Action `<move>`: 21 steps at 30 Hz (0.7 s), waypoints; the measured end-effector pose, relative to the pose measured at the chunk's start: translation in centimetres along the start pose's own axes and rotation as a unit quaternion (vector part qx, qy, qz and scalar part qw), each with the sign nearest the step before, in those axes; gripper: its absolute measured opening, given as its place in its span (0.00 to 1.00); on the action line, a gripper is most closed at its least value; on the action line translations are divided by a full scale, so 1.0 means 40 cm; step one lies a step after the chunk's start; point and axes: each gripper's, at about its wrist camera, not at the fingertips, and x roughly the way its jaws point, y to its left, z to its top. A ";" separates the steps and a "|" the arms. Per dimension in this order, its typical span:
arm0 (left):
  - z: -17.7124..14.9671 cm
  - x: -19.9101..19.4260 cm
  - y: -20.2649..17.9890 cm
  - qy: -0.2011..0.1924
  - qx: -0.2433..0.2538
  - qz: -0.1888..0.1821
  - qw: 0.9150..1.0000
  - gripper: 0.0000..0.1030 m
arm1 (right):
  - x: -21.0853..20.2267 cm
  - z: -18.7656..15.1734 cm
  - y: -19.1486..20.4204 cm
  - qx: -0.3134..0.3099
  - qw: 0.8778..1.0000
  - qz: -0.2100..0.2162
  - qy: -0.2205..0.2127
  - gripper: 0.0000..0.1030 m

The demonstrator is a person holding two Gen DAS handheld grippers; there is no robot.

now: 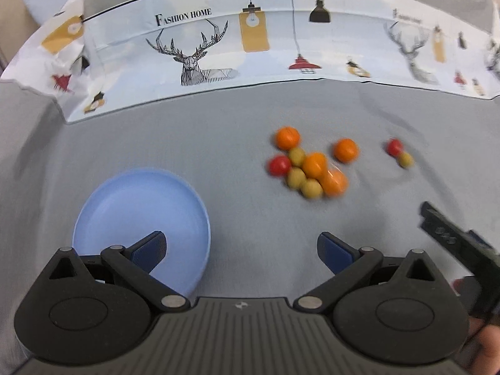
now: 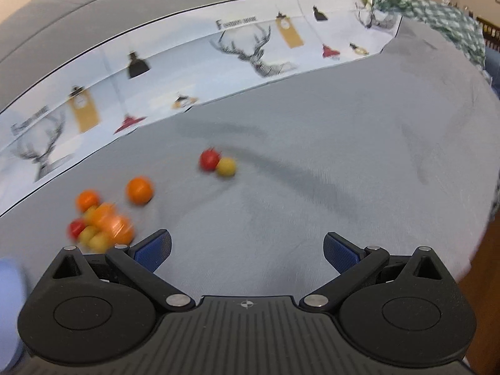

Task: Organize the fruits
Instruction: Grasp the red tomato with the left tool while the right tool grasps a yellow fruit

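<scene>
Though claws [image 1: 242, 250] gape, fruits [image 1: 307, 168] beyond.

Even, soft indoor light; faint shadows on the grey cloth [image 2: 312, 156]. Motion blur smears the fruits [image 1: 307, 168], worse in the right view. Fisheye bends the edges.

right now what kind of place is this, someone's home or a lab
Probably a home, though I can't be sure: the fruits lie on a grey fabric surface like a sofa or bed, backed by a deer-print "Fashion Home" sheet, with a checked cloth at the edge.
</scene>
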 end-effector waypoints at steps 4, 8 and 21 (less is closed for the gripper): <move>0.090 0.133 -0.022 0.025 0.014 0.026 0.999 1.00 | 0.118 0.042 0.014 0.003 1.000 0.011 -0.006 1.00; 0.133 0.232 -0.031 0.050 0.017 0.029 0.998 1.00 | 0.202 0.070 0.049 -0.028 0.999 0.029 -0.002 1.00; 0.222 0.428 -0.031 0.089 -0.013 -0.003 0.996 1.00 | 0.362 0.098 0.070 -0.067 0.998 -0.010 0.019 1.00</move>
